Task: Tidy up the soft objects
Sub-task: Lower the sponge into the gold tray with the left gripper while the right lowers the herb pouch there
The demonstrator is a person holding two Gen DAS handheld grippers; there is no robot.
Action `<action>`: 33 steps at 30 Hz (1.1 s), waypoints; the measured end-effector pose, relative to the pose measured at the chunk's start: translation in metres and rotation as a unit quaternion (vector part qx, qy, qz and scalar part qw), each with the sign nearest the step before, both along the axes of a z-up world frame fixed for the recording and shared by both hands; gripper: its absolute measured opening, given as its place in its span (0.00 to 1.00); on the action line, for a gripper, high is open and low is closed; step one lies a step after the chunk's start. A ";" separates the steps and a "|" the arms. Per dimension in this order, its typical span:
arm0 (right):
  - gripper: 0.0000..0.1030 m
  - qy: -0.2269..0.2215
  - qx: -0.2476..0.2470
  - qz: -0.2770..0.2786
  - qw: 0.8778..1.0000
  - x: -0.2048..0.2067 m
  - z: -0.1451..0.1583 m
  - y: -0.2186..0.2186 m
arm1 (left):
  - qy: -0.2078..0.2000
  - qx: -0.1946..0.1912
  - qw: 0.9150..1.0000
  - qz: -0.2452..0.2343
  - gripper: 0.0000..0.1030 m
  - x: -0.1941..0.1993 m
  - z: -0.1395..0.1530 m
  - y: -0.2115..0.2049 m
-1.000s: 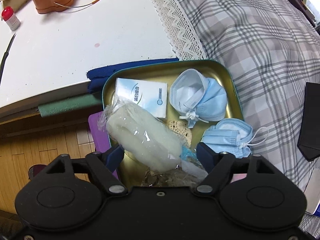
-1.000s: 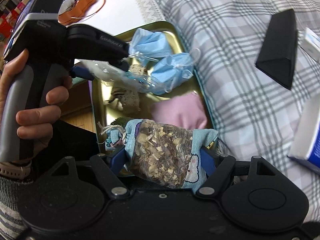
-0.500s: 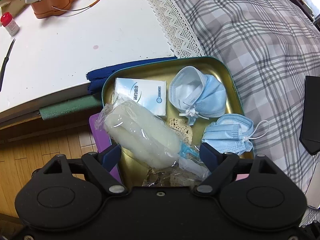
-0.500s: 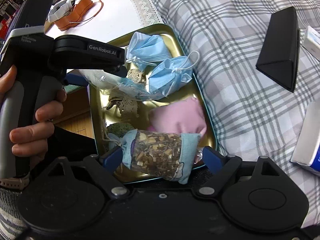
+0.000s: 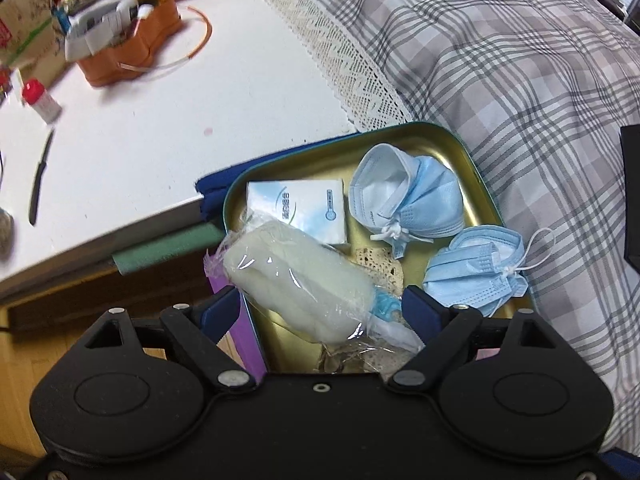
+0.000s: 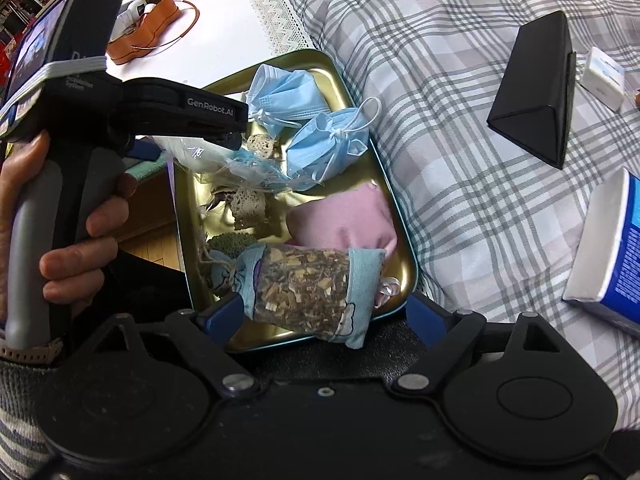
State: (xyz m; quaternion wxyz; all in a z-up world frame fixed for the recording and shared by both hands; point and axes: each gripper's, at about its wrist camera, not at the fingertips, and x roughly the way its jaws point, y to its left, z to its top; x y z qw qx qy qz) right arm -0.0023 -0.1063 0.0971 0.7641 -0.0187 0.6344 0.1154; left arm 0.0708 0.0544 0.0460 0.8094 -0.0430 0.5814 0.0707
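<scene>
A gold metal tray (image 5: 448, 140) (image 6: 400, 248) lies on the plaid bed. In it are two blue face masks (image 5: 408, 196) (image 5: 476, 272), a tissue pack (image 5: 300, 208), a plastic-wrapped white sponge (image 5: 296, 280), a pink pouch (image 6: 340, 220) and a herb sachet (image 6: 304, 292). My left gripper (image 5: 320, 308) is open, its fingers on either side of the sponge, which lies in the tray. My right gripper (image 6: 326, 314) is open above the tray's near end, the sachet lying between its fingers.
A white desk (image 5: 140, 140) with an orange case (image 5: 128, 52), a small bottle (image 5: 40, 100) and a knife (image 5: 38, 188) is at the left. A black triangular box (image 6: 540, 88) and white-blue boxes (image 6: 612, 248) lie on the plaid cover (image 5: 520, 60).
Both grippers have opened wide and drawn back. The sachet has dropped from my right gripper into the tray, and the sponge has settled into the tray.
</scene>
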 end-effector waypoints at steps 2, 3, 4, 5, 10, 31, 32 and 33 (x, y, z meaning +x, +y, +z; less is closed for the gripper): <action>0.86 -0.003 -0.002 -0.002 1.000 -0.003 0.003 -0.002 | -0.007 0.013 1.000 -0.012 0.86 -0.002 0.001 -0.005; 0.86 -0.004 -0.004 -0.004 1.000 -0.004 0.004 -0.003 | -0.010 0.018 1.000 -0.017 0.86 -0.003 0.002 -0.008; 0.86 -0.005 -0.005 -0.006 1.000 -0.006 0.005 -0.004 | -0.011 0.022 0.999 -0.022 0.86 -0.003 0.001 -0.010; 0.86 -0.006 -0.006 -0.007 1.000 -0.007 0.006 -0.006 | -0.011 0.024 0.999 -0.026 0.86 -0.004 0.001 -0.011; 0.86 -0.012 -0.014 -0.012 1.000 -0.016 0.013 -0.010 | -0.013 0.017 0.999 -0.039 0.86 -0.008 0.001 -0.016; 0.86 -0.023 -0.015 -0.026 0.999 -0.047 0.024 -0.025 | -0.033 0.009 0.999 -0.032 0.86 -0.034 0.014 -0.024; 0.86 -0.024 -0.014 -0.026 0.999 -0.048 0.024 -0.026 | -0.033 0.006 0.999 -0.031 0.86 -0.036 0.014 -0.024; 0.86 -0.024 -0.014 -0.027 0.999 -0.050 0.024 -0.027 | -0.033 0.003 0.999 -0.031 0.86 -0.039 0.015 -0.025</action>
